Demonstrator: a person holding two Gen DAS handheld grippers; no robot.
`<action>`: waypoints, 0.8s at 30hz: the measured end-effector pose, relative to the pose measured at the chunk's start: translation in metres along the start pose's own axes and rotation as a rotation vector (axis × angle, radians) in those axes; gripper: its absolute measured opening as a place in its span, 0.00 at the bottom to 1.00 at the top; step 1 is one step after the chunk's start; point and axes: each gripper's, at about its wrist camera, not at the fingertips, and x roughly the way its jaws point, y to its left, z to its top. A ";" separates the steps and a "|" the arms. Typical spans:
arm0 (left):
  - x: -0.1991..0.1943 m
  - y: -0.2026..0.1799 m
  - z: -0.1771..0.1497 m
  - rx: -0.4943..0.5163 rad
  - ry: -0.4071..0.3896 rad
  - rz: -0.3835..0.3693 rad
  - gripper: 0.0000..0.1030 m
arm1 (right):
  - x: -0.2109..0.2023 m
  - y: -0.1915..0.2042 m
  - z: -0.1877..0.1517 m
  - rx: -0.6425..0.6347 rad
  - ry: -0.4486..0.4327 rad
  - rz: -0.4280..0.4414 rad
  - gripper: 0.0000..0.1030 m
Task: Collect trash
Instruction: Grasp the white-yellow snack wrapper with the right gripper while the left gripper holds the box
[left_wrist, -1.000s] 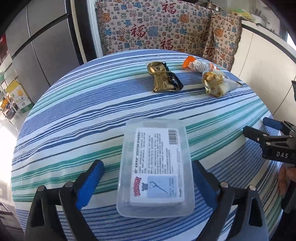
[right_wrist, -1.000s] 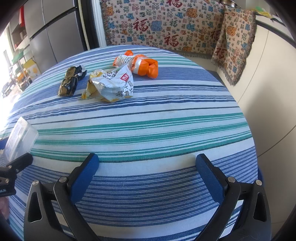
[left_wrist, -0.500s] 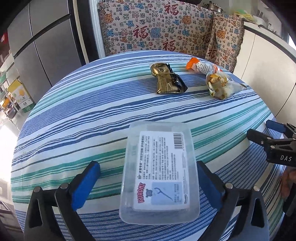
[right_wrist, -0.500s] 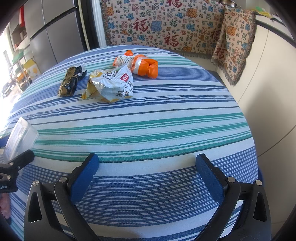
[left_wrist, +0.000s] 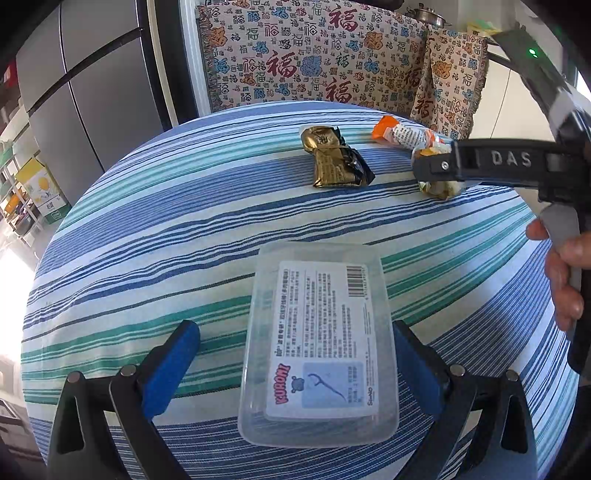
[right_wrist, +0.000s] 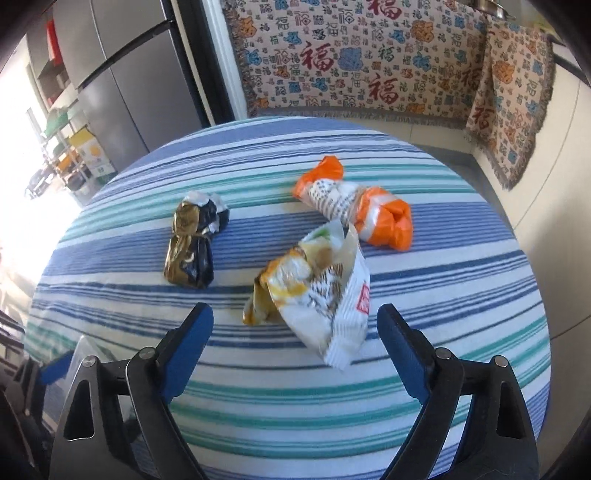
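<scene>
Only left view shows box (left_wrist: 317, 347) (labelled).

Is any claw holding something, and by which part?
Nothing is gripped. The right claw is closing around the white wrapper, untouched; the left claw sits open around the clear box.

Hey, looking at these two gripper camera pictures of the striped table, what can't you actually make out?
- White and yellow crumpled snack bag: left wrist view, mostly behind the right gripper's black bar.
- Clear plastic box: right wrist view, only a blurred corner behind the right gripper's finger.
- Fine print on the box label: too small.
- Right gripper: closing, bag between its fingers; contact unclear.
</scene>
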 end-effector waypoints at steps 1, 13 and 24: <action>0.000 0.000 0.000 0.000 0.000 0.000 1.00 | 0.004 0.000 0.000 0.000 0.017 -0.013 0.88; 0.000 -0.001 0.000 -0.001 0.000 0.000 1.00 | -0.052 -0.013 -0.061 -0.050 0.040 0.121 0.44; -0.012 0.007 -0.002 0.017 0.025 -0.117 0.98 | -0.082 -0.009 -0.100 -0.129 0.070 0.139 0.64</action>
